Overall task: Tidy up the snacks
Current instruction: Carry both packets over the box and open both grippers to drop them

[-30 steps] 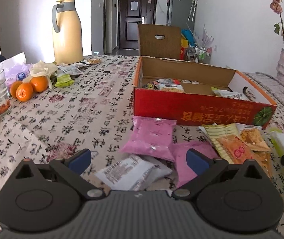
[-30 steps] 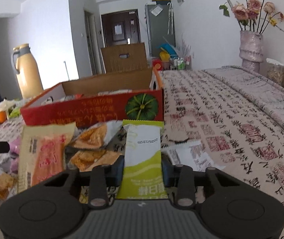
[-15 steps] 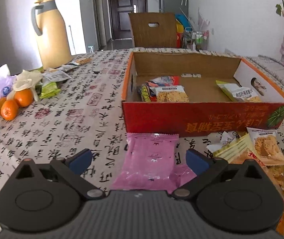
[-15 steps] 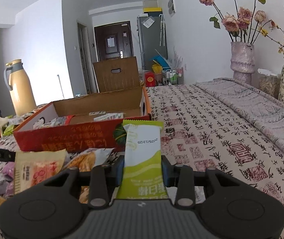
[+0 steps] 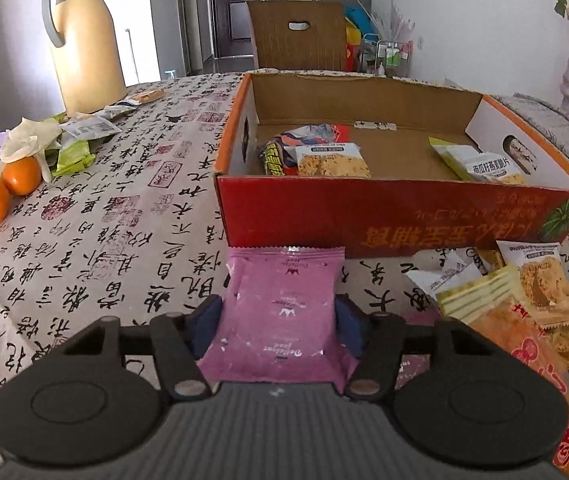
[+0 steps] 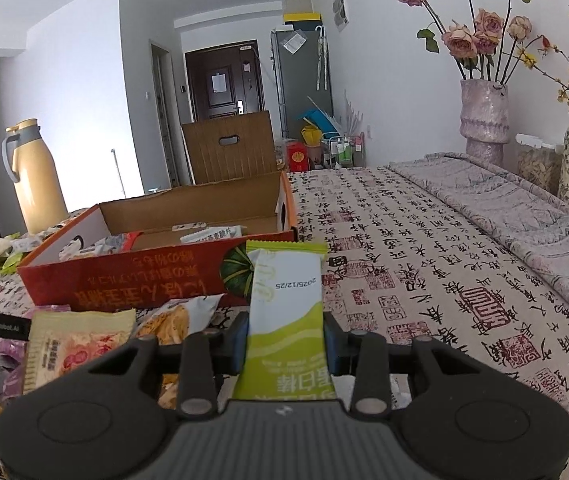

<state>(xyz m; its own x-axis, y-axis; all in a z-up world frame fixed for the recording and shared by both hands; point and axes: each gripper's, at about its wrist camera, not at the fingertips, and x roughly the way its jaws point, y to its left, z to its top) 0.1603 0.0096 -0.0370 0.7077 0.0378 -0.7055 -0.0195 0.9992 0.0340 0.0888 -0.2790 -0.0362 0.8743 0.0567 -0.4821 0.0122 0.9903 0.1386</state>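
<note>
The left tool [image 5: 278, 322] is closing on a pink snack packet [image 5: 282, 312], whose two sides already sit against the blue pads [image 5: 206, 322]. The packet lies on the desk [image 5: 96, 236] just in front of the red cardboard box [image 5: 364, 220], near the box's left front corner. To the right of the packet, also in front of the box, lies a loose heap of yellow and orange snack packets [image 5: 524, 300]. Inside the box, a few packets [image 5: 316, 156] rest at its left end and another [image 5: 484, 166] at its right end.

The right tool [image 6: 286, 344] is clamped on a green and white snack bar [image 6: 286, 308], which stands upright between the pads just before the box's [image 6: 132, 280] right front corner. Whether the bar is clear of the desk [image 6: 424, 260] cannot be told.

Well left of the box sit three oranges [image 5: 2, 192] and a tall yellow thermos jug [image 5: 84, 40].
</note>
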